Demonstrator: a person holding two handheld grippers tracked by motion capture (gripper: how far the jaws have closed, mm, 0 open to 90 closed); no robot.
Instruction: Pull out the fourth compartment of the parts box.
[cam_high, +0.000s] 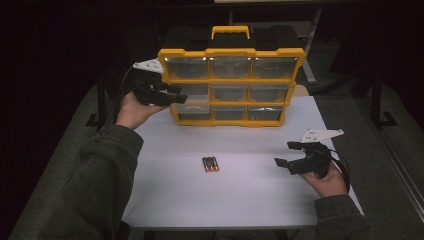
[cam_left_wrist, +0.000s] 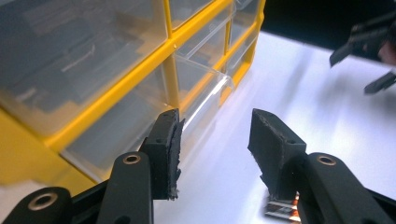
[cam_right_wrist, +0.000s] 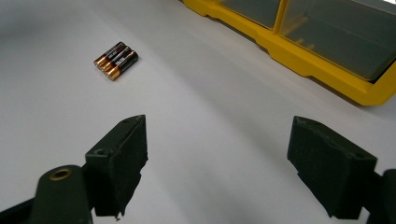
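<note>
Left gripper (cam_left_wrist: 215, 140) has its jaws spread apart, right up against the yellow drawer organizer (cam_left_wrist: 116, 79). One clear drawer (cam_left_wrist: 205, 88) sticks out a bit past the frame. Batteries (cam_left_wrist: 282, 210) peek out under the right jaw, and the right gripper (cam_left_wrist: 369, 51) sits across the white table (cam_left_wrist: 303, 93).

The drawers of the yellow organizer (cam_high: 231, 80) are too dim to show any contents, and the batteries (cam_left_wrist: 280, 210) are half hidden behind a jaw in the left gripper view.

Dim lab: lone white table (cam_high: 240, 200), yellow 9-drawer organizer (cam_high: 231, 86).
</note>
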